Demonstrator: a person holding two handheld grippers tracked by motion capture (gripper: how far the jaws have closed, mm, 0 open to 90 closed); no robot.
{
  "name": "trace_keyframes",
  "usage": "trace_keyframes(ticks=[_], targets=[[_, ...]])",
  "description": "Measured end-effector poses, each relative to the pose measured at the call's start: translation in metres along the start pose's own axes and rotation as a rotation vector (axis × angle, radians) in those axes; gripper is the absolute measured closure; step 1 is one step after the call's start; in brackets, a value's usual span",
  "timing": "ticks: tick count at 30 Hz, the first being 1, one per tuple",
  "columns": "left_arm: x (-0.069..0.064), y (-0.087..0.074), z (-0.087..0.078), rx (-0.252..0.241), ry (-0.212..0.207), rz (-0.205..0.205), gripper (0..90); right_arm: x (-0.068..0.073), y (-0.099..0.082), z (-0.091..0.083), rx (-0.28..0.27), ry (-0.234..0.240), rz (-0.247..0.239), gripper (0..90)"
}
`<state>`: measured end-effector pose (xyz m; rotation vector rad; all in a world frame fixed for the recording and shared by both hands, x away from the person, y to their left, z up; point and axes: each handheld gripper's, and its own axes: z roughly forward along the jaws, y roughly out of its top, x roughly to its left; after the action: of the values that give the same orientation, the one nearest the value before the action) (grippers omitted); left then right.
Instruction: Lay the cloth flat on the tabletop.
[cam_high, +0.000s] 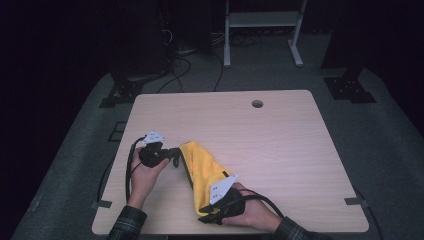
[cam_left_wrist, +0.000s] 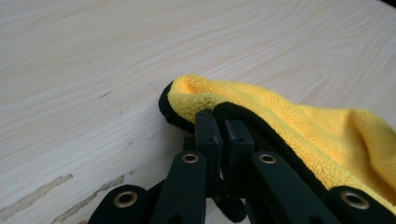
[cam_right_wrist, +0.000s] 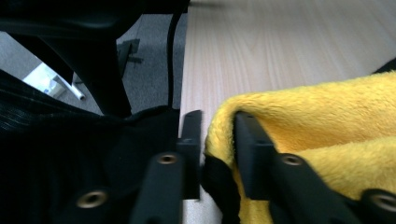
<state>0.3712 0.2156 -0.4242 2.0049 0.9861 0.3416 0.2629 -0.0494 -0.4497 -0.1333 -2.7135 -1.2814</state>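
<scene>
A yellow microfibre cloth (cam_high: 205, 170) with a black edge lies bunched in a long strip on the near left part of the wooden table (cam_high: 280, 145). My left gripper (cam_high: 176, 155) is at the strip's far end. In the left gripper view its jaws are shut (cam_left_wrist: 219, 123) on the black hem of the cloth (cam_left_wrist: 303, 126), just above the tabletop. My right gripper (cam_high: 206, 214) is at the strip's near end, by the table's front edge. Its jaws (cam_right_wrist: 218, 135) are on either side of a thick fold of the cloth (cam_right_wrist: 327, 107).
A round cable hole (cam_high: 257, 104) sits near the table's far edge. Beyond the table stand a white frame (cam_high: 262, 30) and black stand bases (cam_high: 350, 87), with cables (cam_high: 180, 70) on the grey floor. Grey tape tabs mark the table's near corners.
</scene>
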Motion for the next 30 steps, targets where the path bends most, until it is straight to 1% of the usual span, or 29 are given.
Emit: trace_keyframes(ticks=[1,2,4,6,7,8,9,11,12,14,15,17,19,21,23,25,26,28,29,30], targets=[[0.0,-0.001,0.0,0.002,0.001,-0.002,86.2,-0.001,0.0,-0.005,-0.016,0.0,0.0,67.2],[0.001,-0.001,0.0,0.004,0.002,-0.004,86.2,-0.002,0.001,-0.013,-0.045,-0.006,0.003,64.8],[0.002,-0.002,0.0,0.006,0.002,-0.011,86.2,-0.008,0.001,-0.036,-0.104,-0.034,0.019,62.8],[0.002,-0.003,0.0,0.009,0.003,-0.012,86.2,-0.019,-0.002,-0.06,-0.154,-0.103,0.044,62.5],[0.002,-0.003,0.0,0.008,0.003,-0.013,86.1,-0.026,-0.005,-0.072,-0.171,-0.135,0.067,62.5],[0.002,-0.003,0.0,0.007,0.003,-0.01,86.1,-0.036,-0.011,-0.086,-0.184,-0.184,0.094,62.7],[0.002,-0.003,0.0,0.007,0.003,-0.01,86.1,-0.044,-0.017,-0.094,-0.181,-0.222,0.111,62.6],[0.002,-0.003,0.001,0.009,0.003,-0.01,86.1,-0.057,-0.029,-0.105,-0.176,-0.275,0.156,62.4],[0.003,-0.003,0.002,0.01,0.003,-0.012,86.1,-0.065,-0.037,-0.109,-0.164,-0.303,0.184,62.3],[0.003,-0.003,0.002,0.011,0.002,-0.013,86.1,-0.075,-0.046,-0.11,-0.143,-0.32,0.218,61.3],[0.003,-0.003,0.002,0.011,0.002,-0.013,86.1,-0.079,-0.051,-0.109,-0.139,-0.314,0.236,61.2],[0.003,-0.003,0.002,0.011,0.001,-0.012,86.0,-0.083,-0.057,-0.104,-0.139,-0.269,0.274,60.8],[0.003,-0.003,0.002,0.011,0.001,-0.015,86.0,-0.08,-0.057,-0.098,-0.113,-0.241,0.273,59.1],[0.004,-0.004,0.001,0.013,0.003,-0.013,86.0,-0.076,-0.057,-0.092,-0.109,-0.206,0.274,58.6],[0.004,-0.004,0.001,0.012,0.002,-0.012,86.1,-0.072,-0.06,-0.085,-0.098,-0.173,0.287,57.5],[0.003,-0.004,0.001,0.012,0.002,-0.012,86.1,-0.069,-0.063,-0.077,-0.06,-0.155,0.287,56.2],[0.003,-0.004,0.0,0.012,0.001,-0.013,86.1,-0.067,-0.065,-0.073,-0.049,-0.141,0.3,55.8],[0.003,-0.004,0.0,0.01,0.001,-0.013,86.1,-0.065,-0.067,-0.069,-0.022,-0.136,0.302,55.3],[0.003,-0.004,0.0,0.011,0.002,-0.012,86.1,-0.065,-0.069,-0.067,-0.015,-0.127,0.306,56.6],[0.003,-0.004,0.0,0.012,0.001,-0.013,86.1,-0.063,-0.069,-0.066,-0.012,-0.122,0.308,61.2]])
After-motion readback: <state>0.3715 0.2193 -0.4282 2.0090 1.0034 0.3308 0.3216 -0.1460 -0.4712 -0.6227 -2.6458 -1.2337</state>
